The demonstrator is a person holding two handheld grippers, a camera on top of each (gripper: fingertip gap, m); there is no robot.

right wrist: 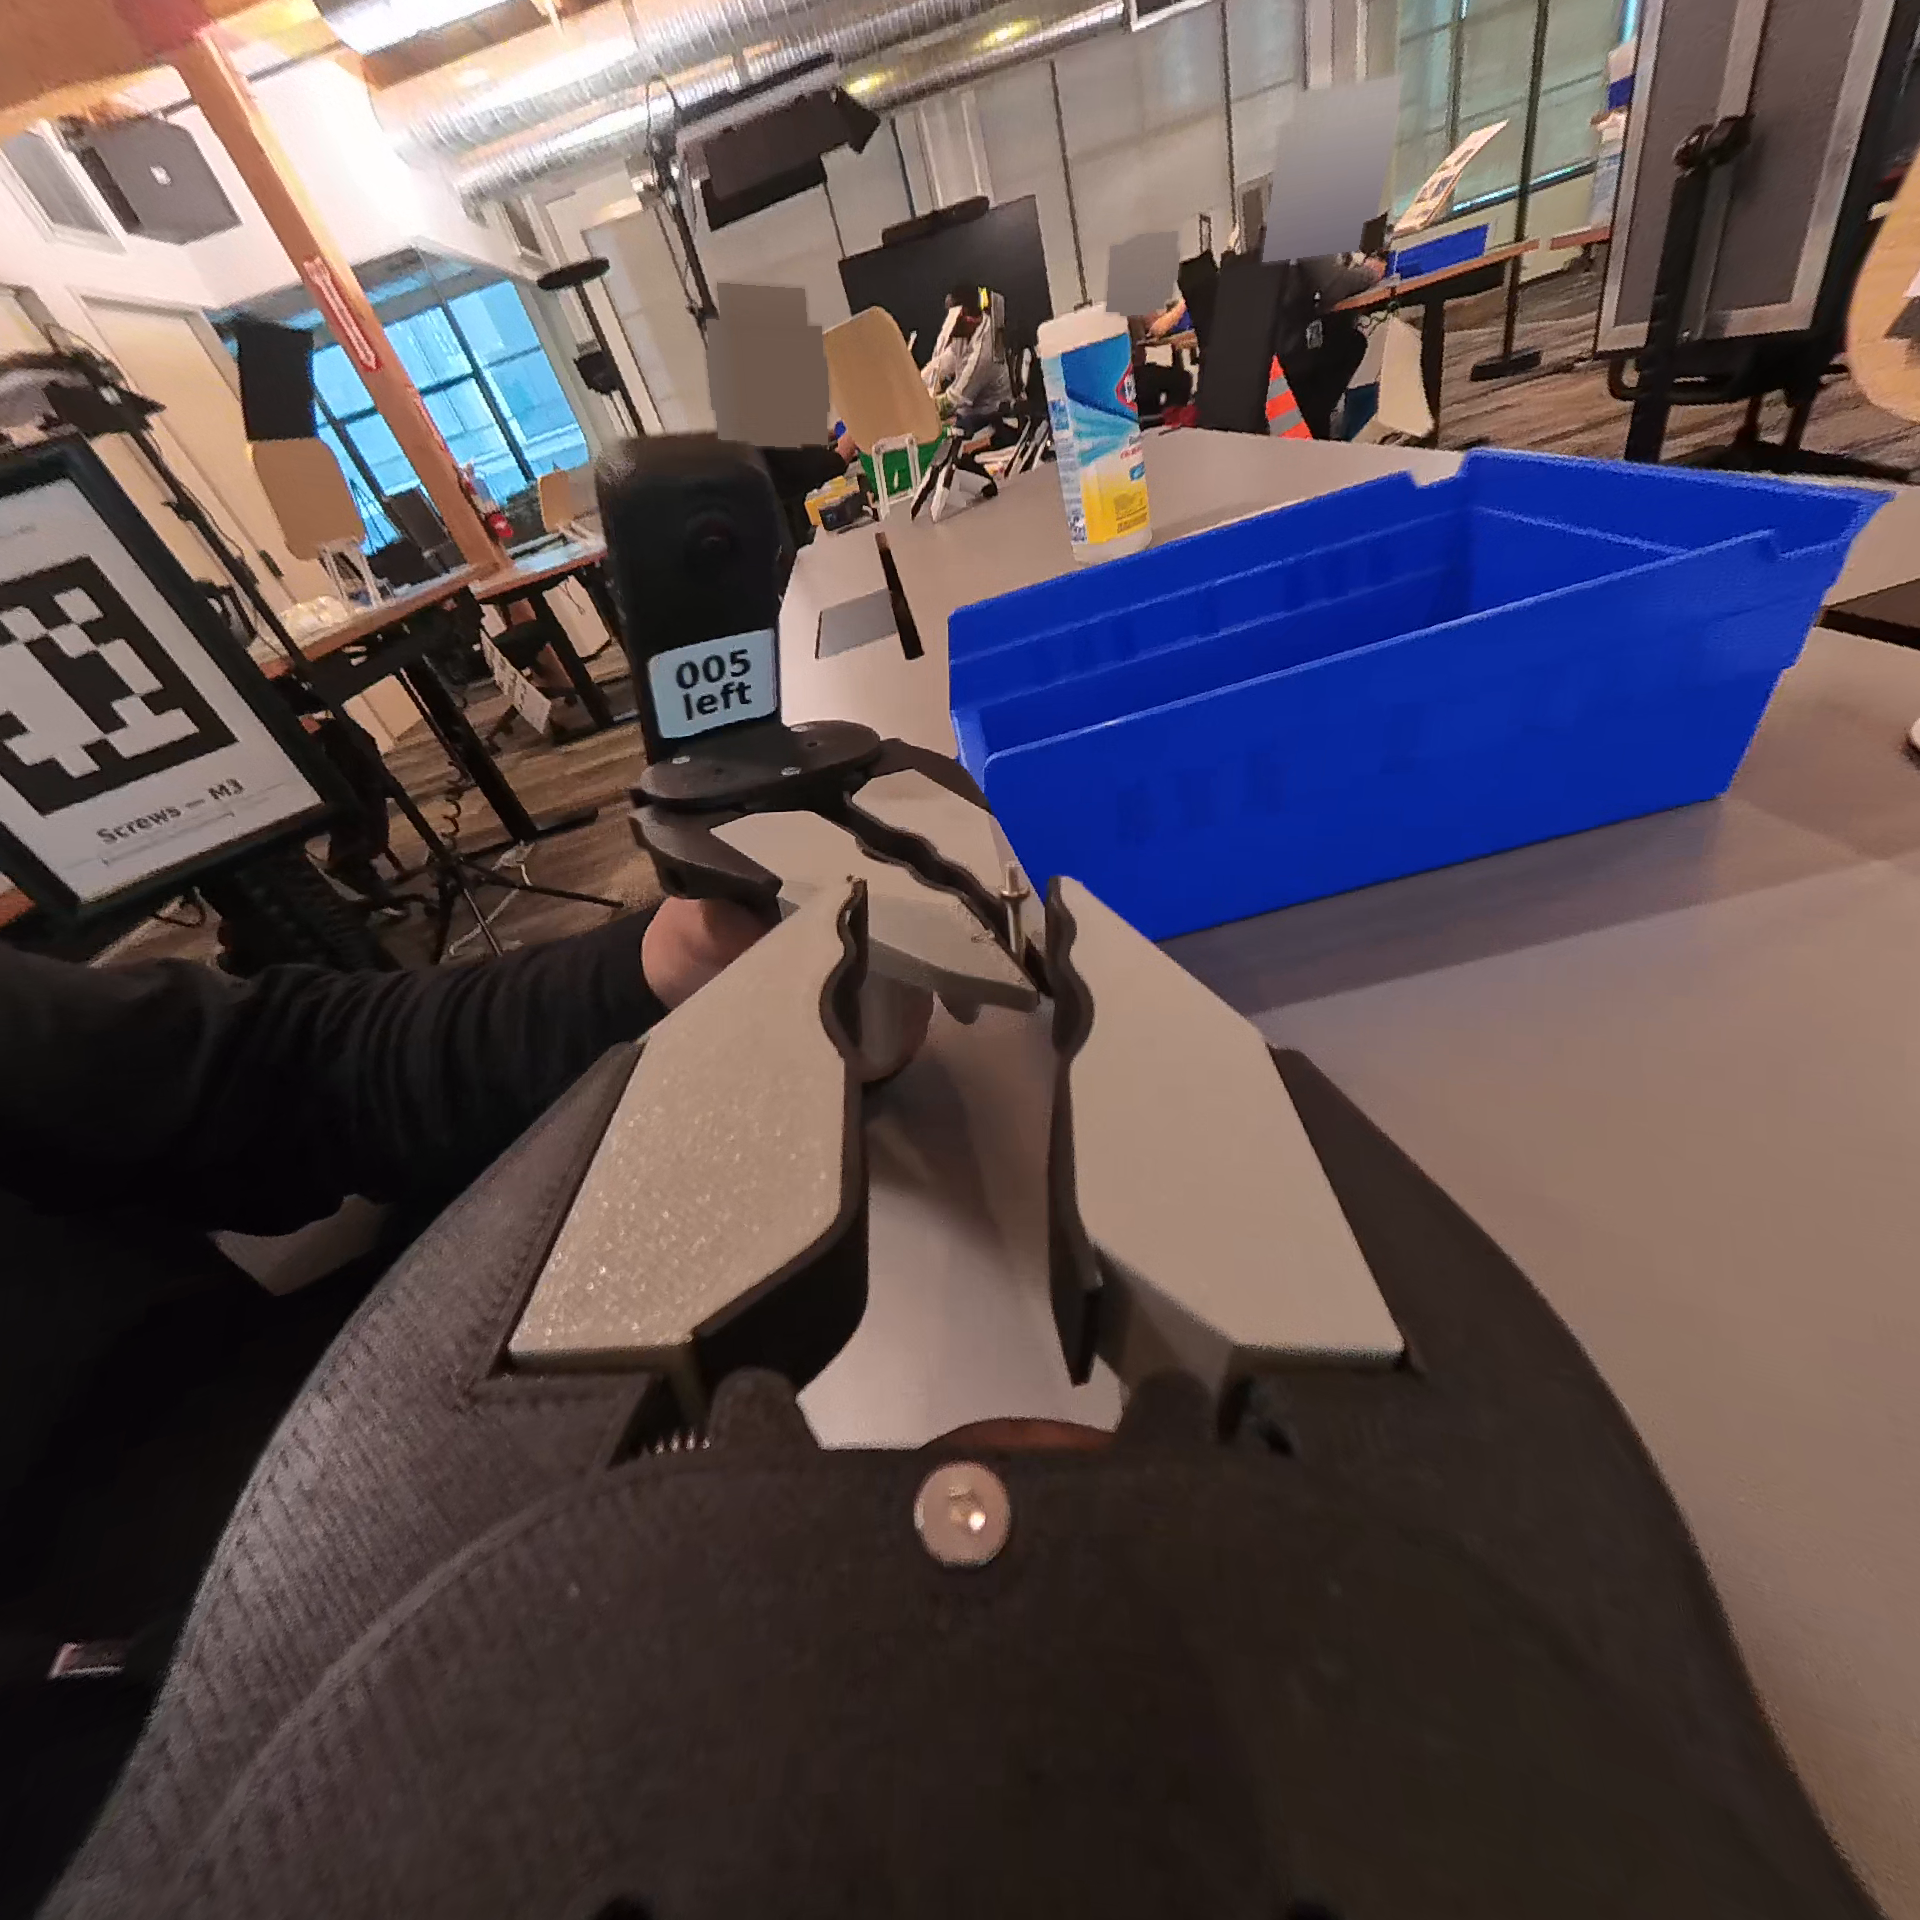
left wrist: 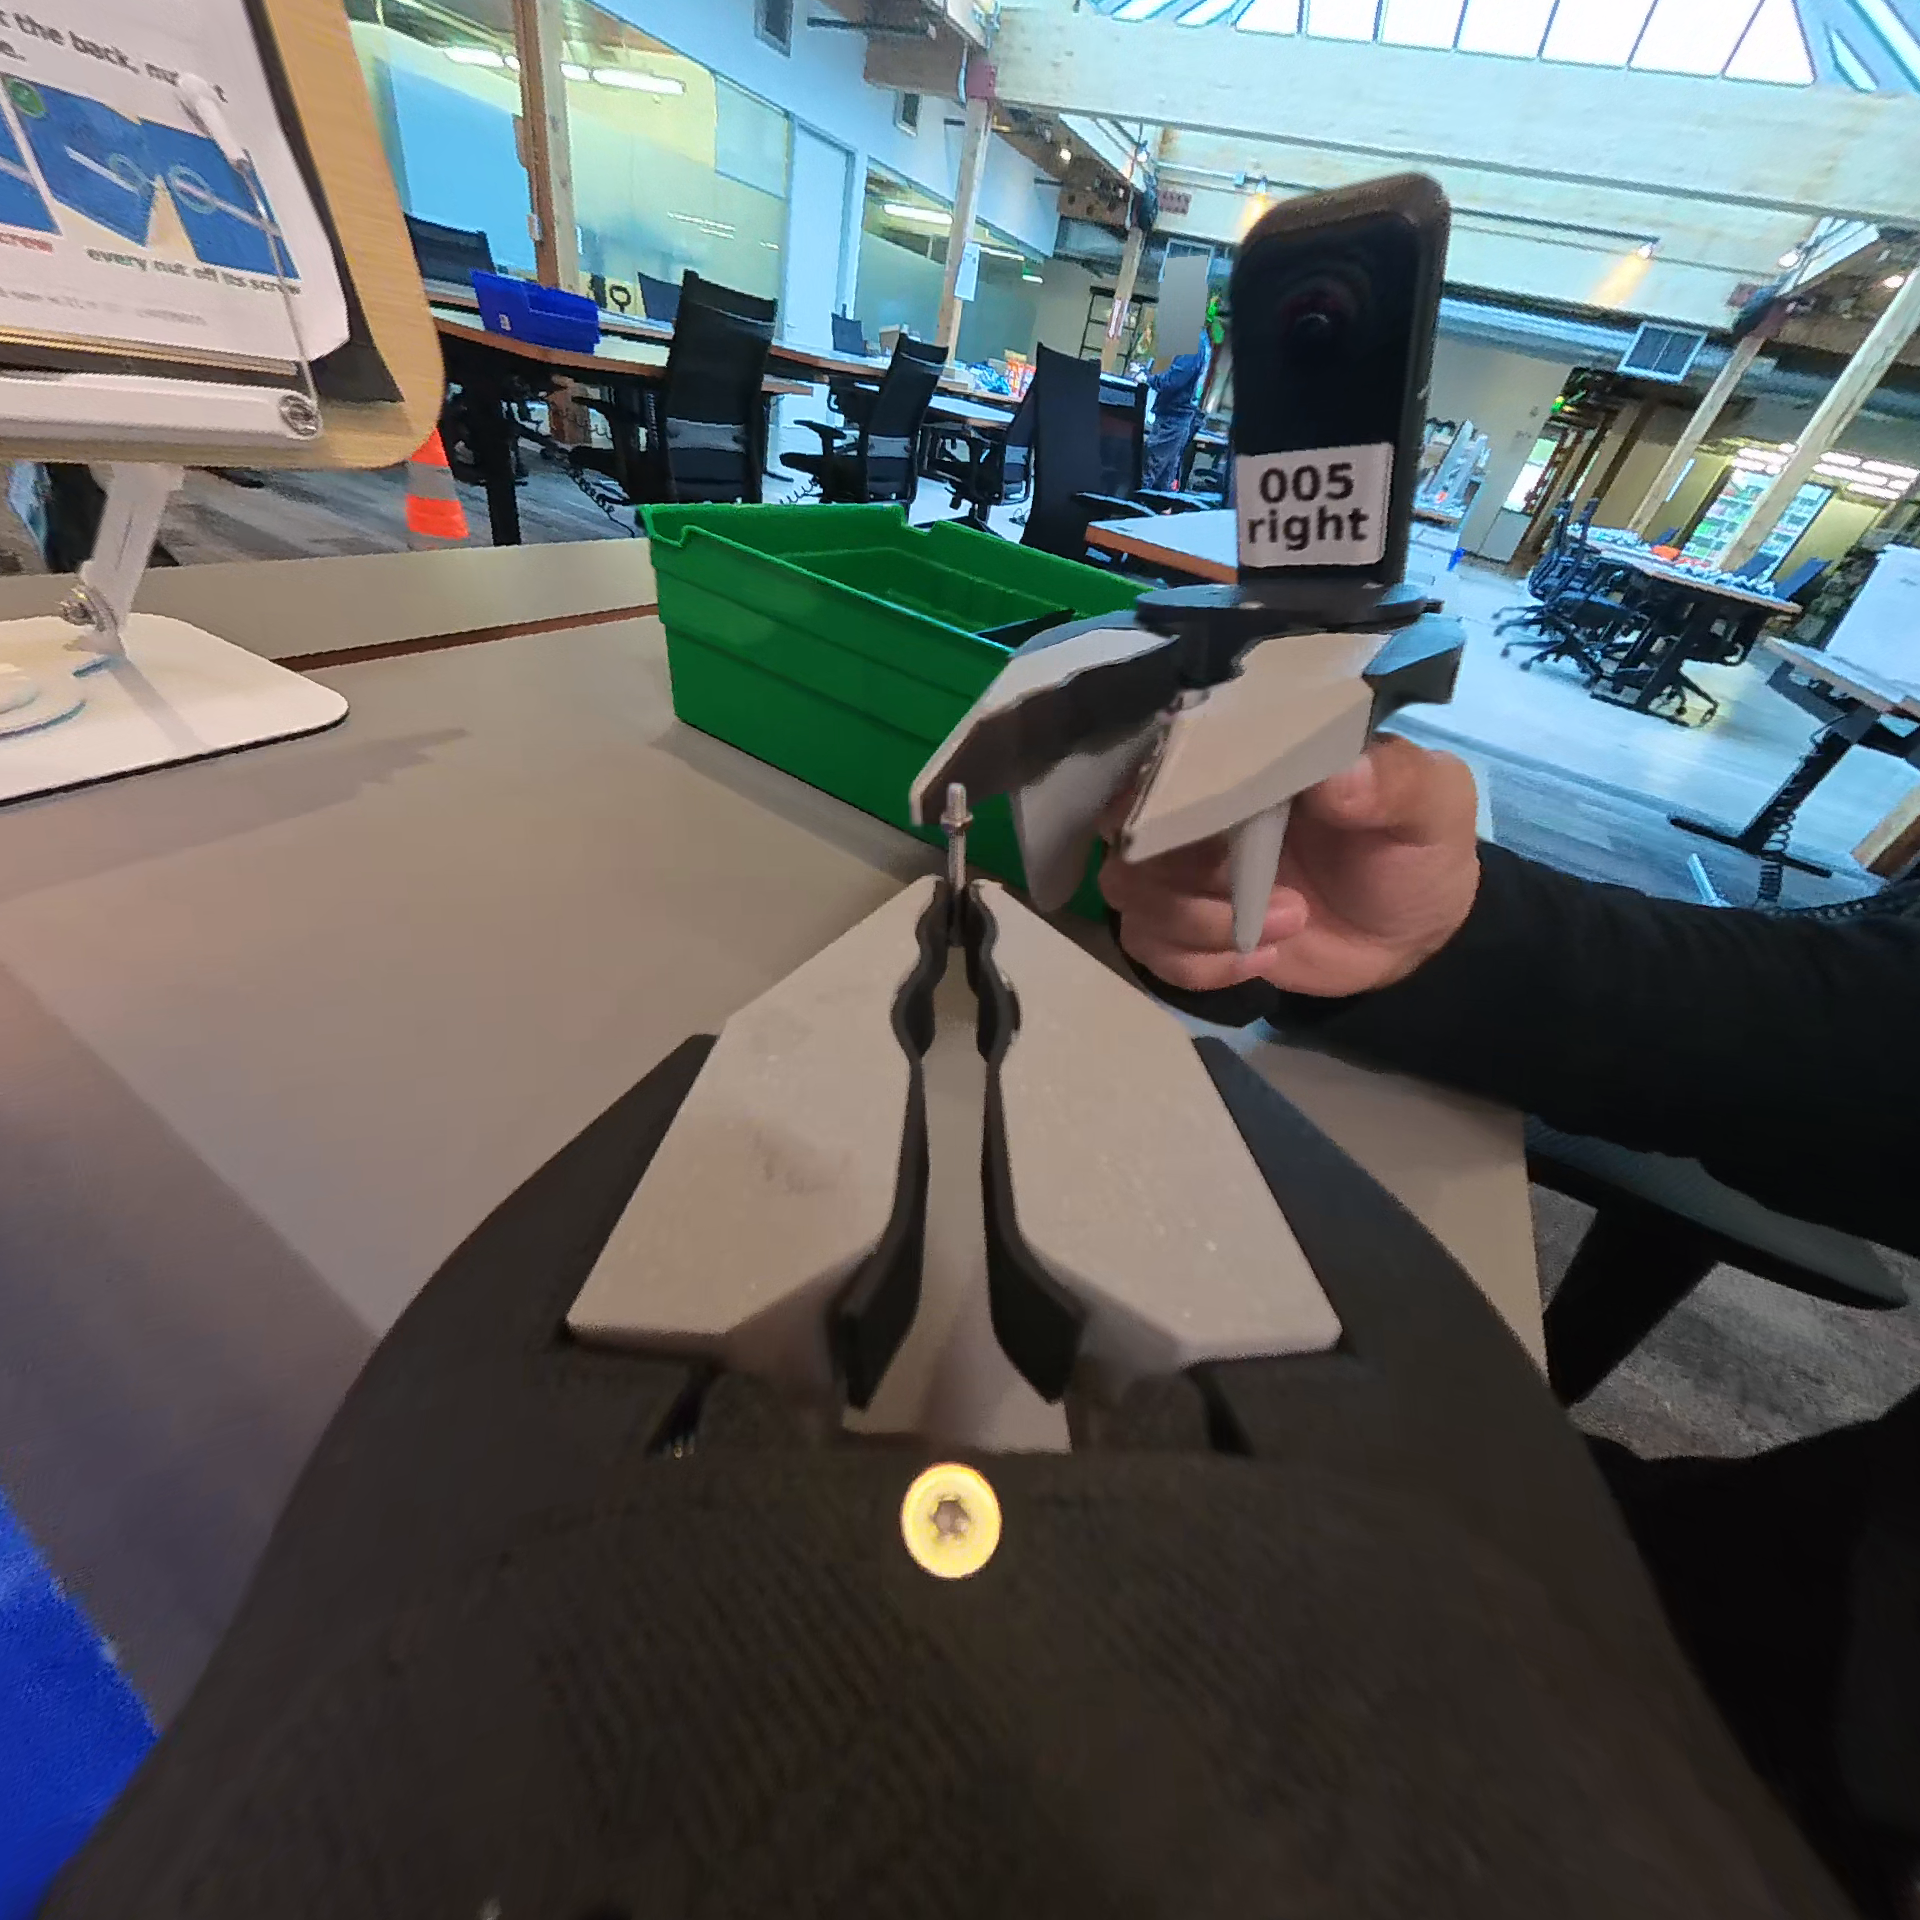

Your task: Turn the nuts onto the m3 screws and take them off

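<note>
Now turning step: left gripper (left wrist: pixel 954 914) clenched on upright m3 screw (left wrist: pixel 956 842), nut (left wrist: pixel 956 821) near its top, right gripper (right wrist: pixel 956 925) spread wide beside; next, closing gently around nut.

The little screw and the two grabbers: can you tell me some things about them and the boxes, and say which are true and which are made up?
1. The left gripper is shut on the screw. True.
2. The screw lies flat on the table. False: it stands upright, pinched at its lower end above the table.
3. The right gripper is open. True: its fingers stand apart, near the screw.
4. The green bin is piled full of screws. False: what shows of its inside is bare.
5. A nut sits on the screw near its top. True.
6. The blue bin is upside down. False: its open side faces up.
</note>
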